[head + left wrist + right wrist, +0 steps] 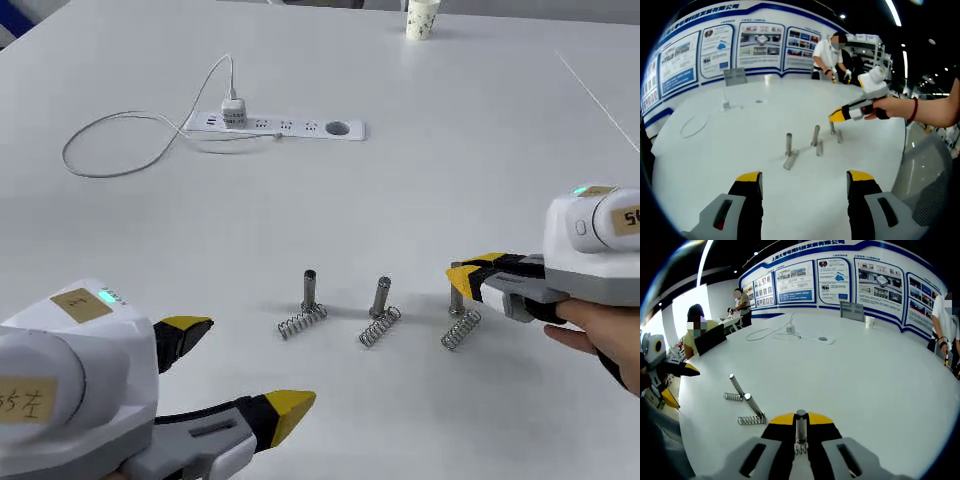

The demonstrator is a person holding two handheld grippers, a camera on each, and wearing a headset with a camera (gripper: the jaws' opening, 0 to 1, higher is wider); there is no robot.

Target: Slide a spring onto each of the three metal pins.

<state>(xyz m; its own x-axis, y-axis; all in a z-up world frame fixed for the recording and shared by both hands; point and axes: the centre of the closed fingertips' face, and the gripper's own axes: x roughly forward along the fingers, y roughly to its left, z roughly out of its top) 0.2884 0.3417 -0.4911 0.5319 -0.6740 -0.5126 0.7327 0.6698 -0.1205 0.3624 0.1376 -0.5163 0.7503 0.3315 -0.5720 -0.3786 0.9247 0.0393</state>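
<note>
Three short metal pins stand upright in a row on the white table: left pin (309, 288), middle pin (380, 296), right pin (457, 300). A spring lies beside each: left spring (302, 320), middle spring (380, 326), right spring (461, 328). My right gripper (466, 280) comes in from the right, its jaws drawn together with the right pin (800, 426) between the yellow tips. My left gripper (237, 370) hovers wide open at the near left, a short way in front of the left pin (788, 142), with nothing in it.
A white power strip (275, 126) with a plugged-in charger and a looped cable (110, 140) lies at the far left. A paper cup (422, 18) stands at the far edge. People (830, 55) stand beyond the table.
</note>
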